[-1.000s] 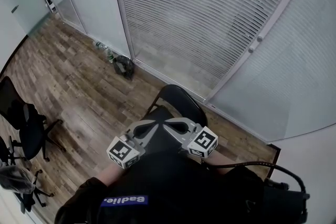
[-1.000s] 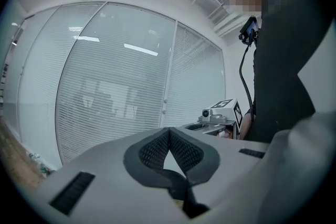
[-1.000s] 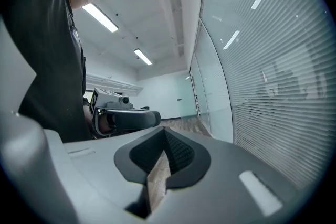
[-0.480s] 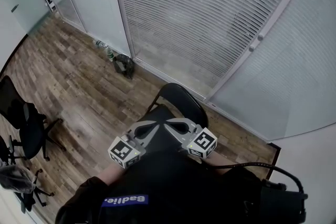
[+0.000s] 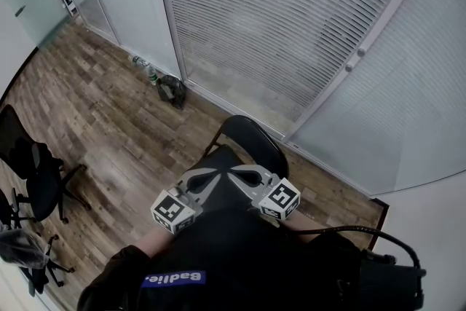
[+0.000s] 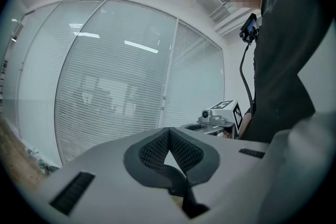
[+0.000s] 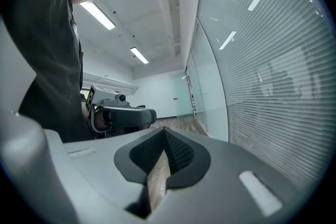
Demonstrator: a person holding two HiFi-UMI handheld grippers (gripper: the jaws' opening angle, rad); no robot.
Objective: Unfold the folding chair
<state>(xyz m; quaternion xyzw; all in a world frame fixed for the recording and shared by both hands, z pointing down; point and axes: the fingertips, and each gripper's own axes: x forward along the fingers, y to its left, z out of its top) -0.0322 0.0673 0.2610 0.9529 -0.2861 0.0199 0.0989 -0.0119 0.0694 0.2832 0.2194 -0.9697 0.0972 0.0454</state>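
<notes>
Change: almost nothing has moved since the earlier frames; both grippers sit close to the person's body as before, with only a slight drift of the marker cubes.
Left fingers: left gripper (image 6: 169, 129) has its pads pressed together, with nothing between them.
Right fingers: right gripper (image 7: 164, 129) is likewise closed tip to tip and empty.
Grippers: in the head view, left gripper (image 5: 215, 172) and right gripper (image 5: 244, 171) point towards each other, tips near.
Chair: folding chair (image 5: 247, 138) stands on the wooden floor (image 5: 109, 127), just beyond and below the grippers and close to the glass wall (image 5: 291, 25); neither gripper touches it.
Meaning: no grip is on the chair, so work on it looks paused; I cannot tell how far open it is.
</notes>
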